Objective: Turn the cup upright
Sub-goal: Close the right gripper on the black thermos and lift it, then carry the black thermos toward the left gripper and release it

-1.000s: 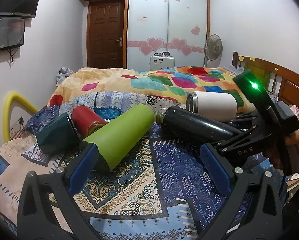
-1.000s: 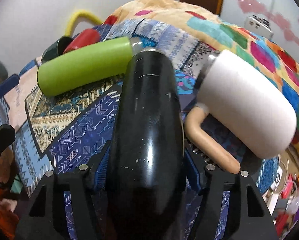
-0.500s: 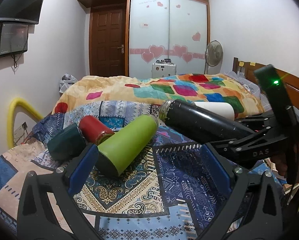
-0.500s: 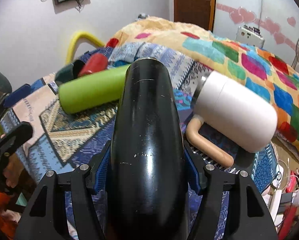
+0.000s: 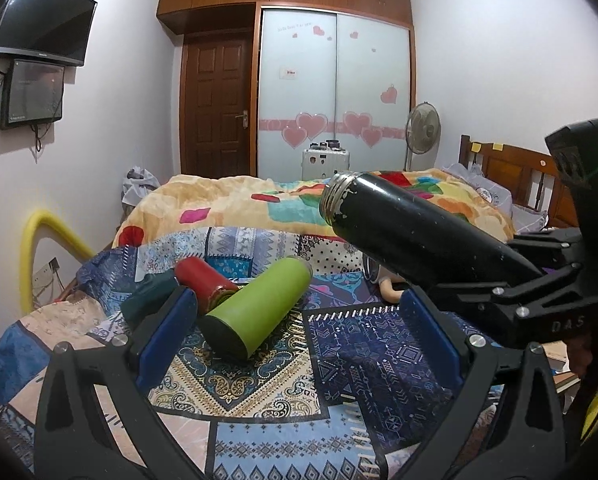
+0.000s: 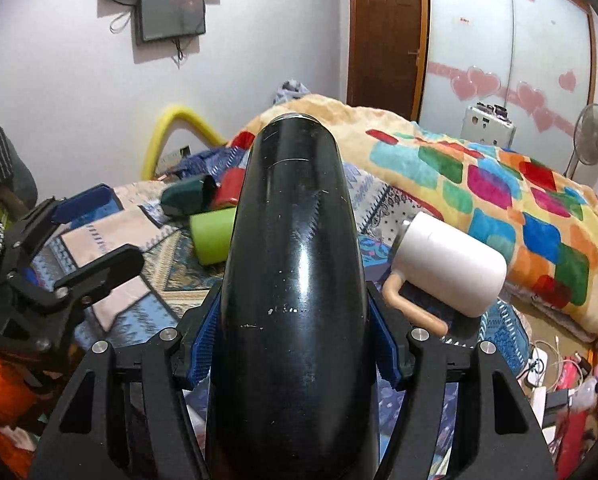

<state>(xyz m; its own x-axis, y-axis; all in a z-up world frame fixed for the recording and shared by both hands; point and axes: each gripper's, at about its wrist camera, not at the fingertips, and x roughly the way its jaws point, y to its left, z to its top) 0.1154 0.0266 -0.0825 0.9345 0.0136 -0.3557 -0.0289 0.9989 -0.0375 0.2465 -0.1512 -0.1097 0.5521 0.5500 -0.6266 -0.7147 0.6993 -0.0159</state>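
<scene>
My right gripper (image 6: 295, 340) is shut on a black flask (image 6: 295, 280) near its base and holds it lifted off the bed, tilted with its steel threaded mouth up and away. In the left wrist view the black flask (image 5: 411, 228) slants up to the left from the right gripper (image 5: 511, 280). My left gripper (image 5: 299, 332) is open and empty, low over the patterned blanket (image 5: 359, 356); it also shows in the right wrist view (image 6: 83, 232).
A green flask (image 5: 259, 308), a red cup (image 5: 203, 284) and a dark green cup (image 5: 147, 300) lie on their sides on the blanket. A white mug (image 6: 451, 264) with a tan handle lies on its side to the right. A colourful quilt (image 6: 499, 188) is heaped behind.
My right gripper has lifted the black flask off the blanket and tipped its mouth upward. My left gripper has pulled back and risen a little.
</scene>
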